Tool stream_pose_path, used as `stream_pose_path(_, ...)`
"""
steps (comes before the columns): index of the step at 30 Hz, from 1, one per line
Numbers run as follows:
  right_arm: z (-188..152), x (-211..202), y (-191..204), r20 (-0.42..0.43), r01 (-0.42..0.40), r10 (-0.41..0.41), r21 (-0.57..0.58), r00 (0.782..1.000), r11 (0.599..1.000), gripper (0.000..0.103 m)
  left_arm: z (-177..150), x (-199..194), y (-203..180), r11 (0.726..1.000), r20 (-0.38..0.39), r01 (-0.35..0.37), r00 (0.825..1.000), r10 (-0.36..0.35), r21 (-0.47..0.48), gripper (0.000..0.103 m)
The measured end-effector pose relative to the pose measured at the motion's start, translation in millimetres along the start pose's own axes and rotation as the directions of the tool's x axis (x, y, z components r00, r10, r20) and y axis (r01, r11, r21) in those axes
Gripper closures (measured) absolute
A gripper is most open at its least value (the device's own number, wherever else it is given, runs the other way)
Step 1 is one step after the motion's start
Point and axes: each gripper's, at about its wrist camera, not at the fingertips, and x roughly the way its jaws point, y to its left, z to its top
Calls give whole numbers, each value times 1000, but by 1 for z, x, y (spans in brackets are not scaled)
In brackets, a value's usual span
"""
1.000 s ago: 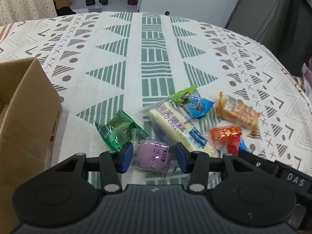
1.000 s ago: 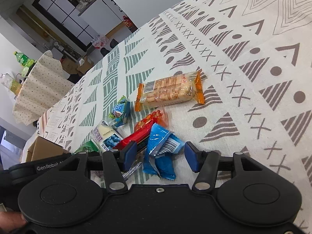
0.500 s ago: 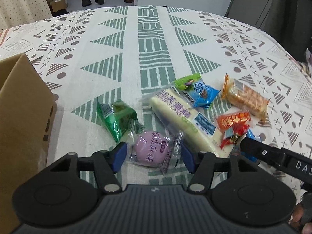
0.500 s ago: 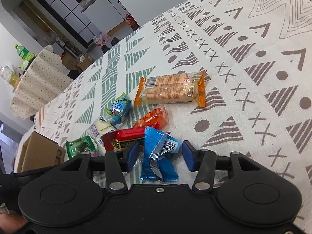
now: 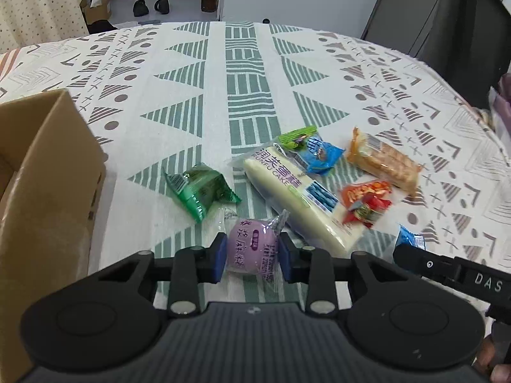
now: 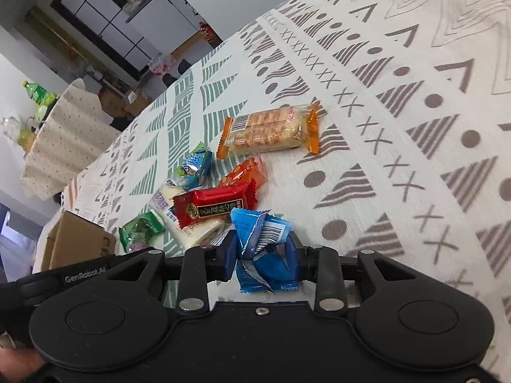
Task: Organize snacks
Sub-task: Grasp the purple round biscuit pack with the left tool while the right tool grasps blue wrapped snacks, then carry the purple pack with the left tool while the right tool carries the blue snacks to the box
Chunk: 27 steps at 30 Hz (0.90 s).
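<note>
Left gripper (image 5: pixel 251 253): pinching purple round snack (image 5: pixel 252 246). Right gripper (image 6: pixel 262 255): pinching blue packet (image 6: pixel 265 249). Cardboard box (image 5: pixel 41 172): left, on the tablecloth (image 5: pixel 204 63).

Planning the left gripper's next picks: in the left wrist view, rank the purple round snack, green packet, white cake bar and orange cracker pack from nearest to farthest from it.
1. purple round snack, between the left gripper pads.
2. green packet, just ahead, left.
3. white cake bar, ahead, right; close to the green packet's rank.
4. orange cracker pack, far right.

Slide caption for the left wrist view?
Left gripper pinches a purple snack beside a cardboard box.
</note>
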Motion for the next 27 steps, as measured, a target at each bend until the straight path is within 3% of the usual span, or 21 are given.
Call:
stream_pose_path(11,-13,-34,26,45,-9,12,-61,999,998,72,-12,-47,10,998,39,49,998,-48,-29,72)
stream_pose_path(27,-40,-79,76,117,-32,42,-87,992,996,72,-31,-116,38,996,110,68,992,-62,-58,73)
